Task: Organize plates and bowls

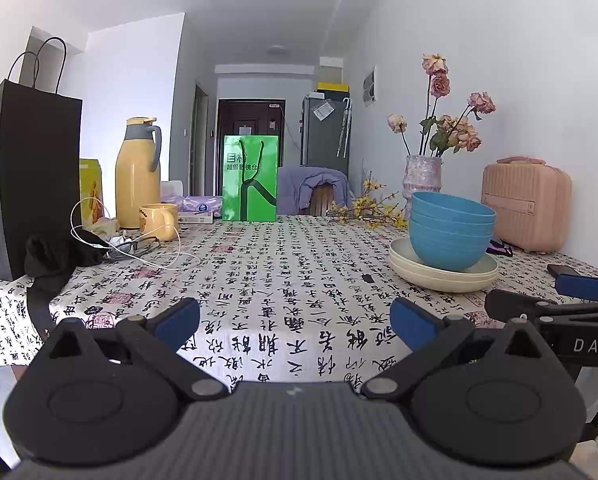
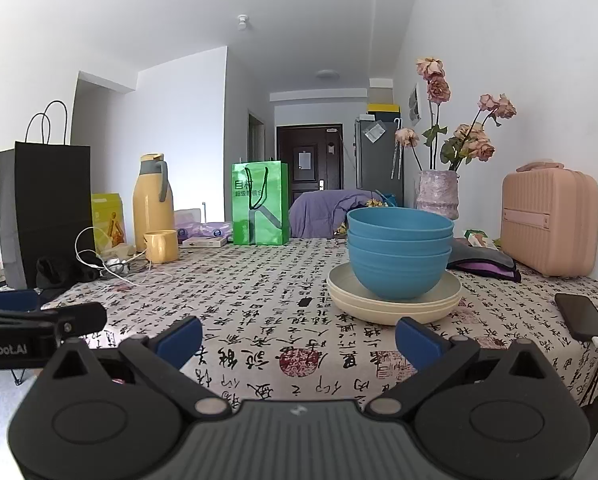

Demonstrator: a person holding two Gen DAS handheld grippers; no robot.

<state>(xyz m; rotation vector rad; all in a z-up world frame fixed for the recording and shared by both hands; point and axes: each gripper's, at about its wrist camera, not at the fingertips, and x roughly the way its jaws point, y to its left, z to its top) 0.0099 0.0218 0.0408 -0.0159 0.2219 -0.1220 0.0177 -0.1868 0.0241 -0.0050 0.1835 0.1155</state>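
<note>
A stack of blue bowls (image 1: pixel 451 232) (image 2: pixel 399 256) sits nested on a stack of cream plates (image 1: pixel 443 276) (image 2: pixel 393 304), on the right half of a table with a calligraphy-print cloth (image 1: pixel 267 280) (image 2: pixel 259 304). My left gripper (image 1: pixel 295 324) is open at the near table edge, well short and left of the stack, with nothing between its blue pads. My right gripper (image 2: pixel 297 336) is open too, just in front of the plates and slightly left, holding nothing. Each gripper shows at the side of the other's view.
Along the left stand a black paper bag (image 1: pixel 27 184), yellow thermos (image 1: pixel 137 176), yellow mug (image 1: pixel 161 220) and white cable (image 1: pixel 139 248). A green bag (image 1: pixel 251 178) is at the back. Vase of dried roses (image 2: pixel 437 194), pink case (image 2: pixel 549 220) and a phone (image 2: pixel 583 316) lie right.
</note>
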